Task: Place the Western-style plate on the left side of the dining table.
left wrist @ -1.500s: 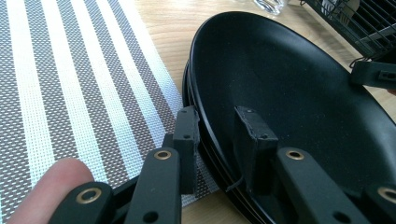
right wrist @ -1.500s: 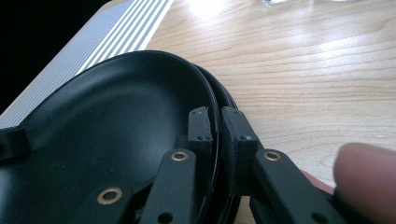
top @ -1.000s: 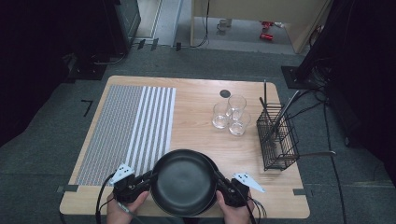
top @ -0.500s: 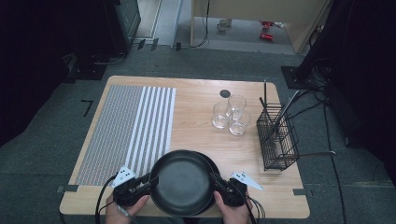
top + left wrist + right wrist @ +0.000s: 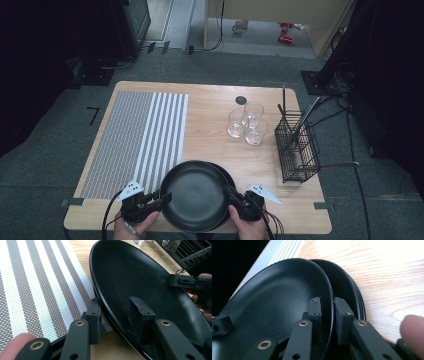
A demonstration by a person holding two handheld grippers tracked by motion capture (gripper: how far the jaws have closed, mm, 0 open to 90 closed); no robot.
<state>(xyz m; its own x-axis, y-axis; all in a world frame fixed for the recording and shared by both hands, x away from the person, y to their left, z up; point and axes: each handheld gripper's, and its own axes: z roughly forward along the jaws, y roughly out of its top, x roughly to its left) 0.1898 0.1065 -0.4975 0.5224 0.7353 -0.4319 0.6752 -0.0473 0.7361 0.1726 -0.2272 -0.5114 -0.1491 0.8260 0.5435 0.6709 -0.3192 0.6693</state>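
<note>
High view: the top black plate (image 5: 197,195) sits on its stack (image 5: 230,176) at the table's (image 5: 215,135) near edge, the left gripper's (image 5: 162,198) jaws just loosened around its rim and the right gripper's (image 5: 231,195) barely parted (perhaps touching), so release seems underway.

Plates (image 5: 197,195) sit at the table's (image 5: 215,135) near edge, mat (image 5: 135,135) left, 3 glasses (image 5: 246,124) behind, rack (image 5: 297,147) right.

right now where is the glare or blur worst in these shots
Right gripper view: the table is blown out to near white at the top, and a fingertip at the right edge is a blur. Left gripper view: the mat is sharp, the top plate evenly lit. High view: soft overall, with dark surroundings.
</note>
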